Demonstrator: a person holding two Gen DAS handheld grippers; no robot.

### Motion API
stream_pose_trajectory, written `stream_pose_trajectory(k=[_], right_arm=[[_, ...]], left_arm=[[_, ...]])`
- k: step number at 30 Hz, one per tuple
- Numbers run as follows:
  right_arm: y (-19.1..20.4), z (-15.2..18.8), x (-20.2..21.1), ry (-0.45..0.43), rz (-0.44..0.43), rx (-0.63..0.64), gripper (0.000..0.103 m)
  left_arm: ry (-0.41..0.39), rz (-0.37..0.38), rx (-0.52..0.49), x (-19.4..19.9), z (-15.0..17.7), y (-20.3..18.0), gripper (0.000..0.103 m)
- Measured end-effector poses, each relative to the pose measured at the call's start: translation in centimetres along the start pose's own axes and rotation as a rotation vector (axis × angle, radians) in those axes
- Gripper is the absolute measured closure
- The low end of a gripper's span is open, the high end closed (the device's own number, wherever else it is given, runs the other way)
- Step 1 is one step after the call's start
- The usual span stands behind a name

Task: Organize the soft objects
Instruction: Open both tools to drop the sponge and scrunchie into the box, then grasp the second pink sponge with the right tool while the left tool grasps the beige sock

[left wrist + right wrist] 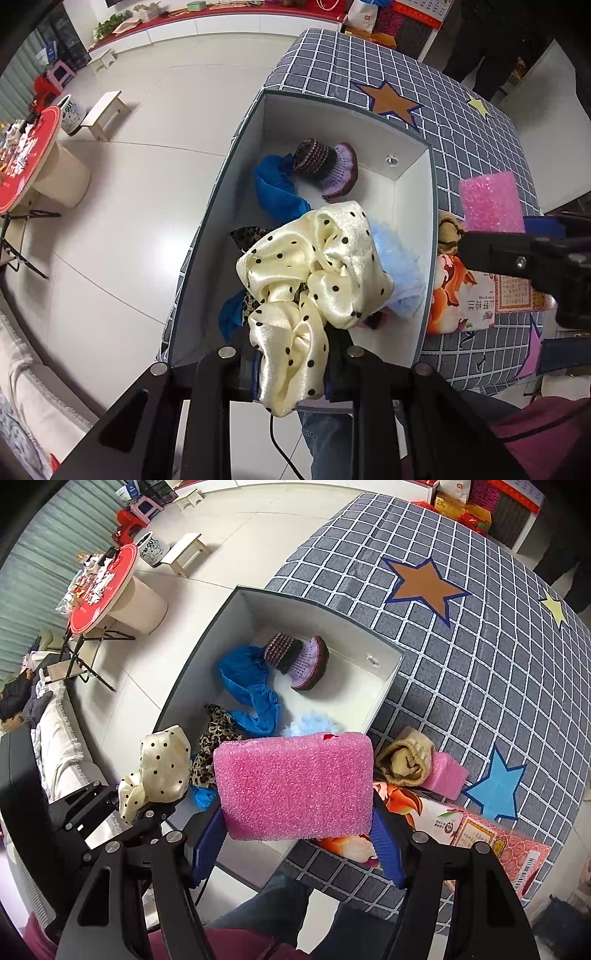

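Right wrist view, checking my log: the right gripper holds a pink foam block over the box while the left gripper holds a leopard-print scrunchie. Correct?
Not quite. The left gripper holds the cream polka-dot scrunchie, as the left wrist view shows; the leopard-print scrunchie lies in the box. The right gripper does hold the pink foam block.
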State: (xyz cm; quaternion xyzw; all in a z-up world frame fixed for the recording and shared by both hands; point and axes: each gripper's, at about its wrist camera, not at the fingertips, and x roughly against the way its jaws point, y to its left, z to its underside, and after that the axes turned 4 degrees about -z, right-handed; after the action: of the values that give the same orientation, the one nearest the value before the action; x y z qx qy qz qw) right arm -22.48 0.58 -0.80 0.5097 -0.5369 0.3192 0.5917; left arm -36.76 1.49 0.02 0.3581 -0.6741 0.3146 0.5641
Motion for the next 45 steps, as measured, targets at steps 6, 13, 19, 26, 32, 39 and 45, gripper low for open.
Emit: stream_pose_trajectory(k=[6, 13, 19, 26, 32, 39, 45], right_arm=[[0.2, -0.7, -0.2, -0.004, -0.003, 0.008, 0.032], [0.8, -2.6, -0.6, -0.024, -0.028, 0.02, 0.027], [-2.0, -3.3, 0.1, -0.015, -0.091, -0.072, 0.001], [-10.1, -4.6, 2.6, 0.028, 0.048, -0.158, 0.001], [-15.5, -4.0, -2.0, 0.206, 0.095, -0.285, 0.001], [-15.8, -3.7, -9.7, 0.365, 0.007, -0.366, 0.001], [-15.7, -3.6, -13.8, 0.471, 0.021, -0.355, 0.001]], left_arm=[[0.01, -0.004, -0.025, -0.3, -0.1, -0.3, 0.077], [-0.016, -0.028, -0.038, -0.1, -0.4, -0.7, 0.022], [-0.013, 0.061, 0.03, 0.2, -1.1, 0.1, 0.015], [-0.112, 0.13, 0.101, 1.8, -2.2, 0.0, 0.0], [-0.107, 0.123, 0.091, 2.3, -2.3, -1.9, 0.0], [-0.059, 0.081, 0.074, 2.7, -0.5, -2.7, 0.0], [-0.027, 0.073, 0.128, 2.6, 0.7, -1.8, 0.0]])
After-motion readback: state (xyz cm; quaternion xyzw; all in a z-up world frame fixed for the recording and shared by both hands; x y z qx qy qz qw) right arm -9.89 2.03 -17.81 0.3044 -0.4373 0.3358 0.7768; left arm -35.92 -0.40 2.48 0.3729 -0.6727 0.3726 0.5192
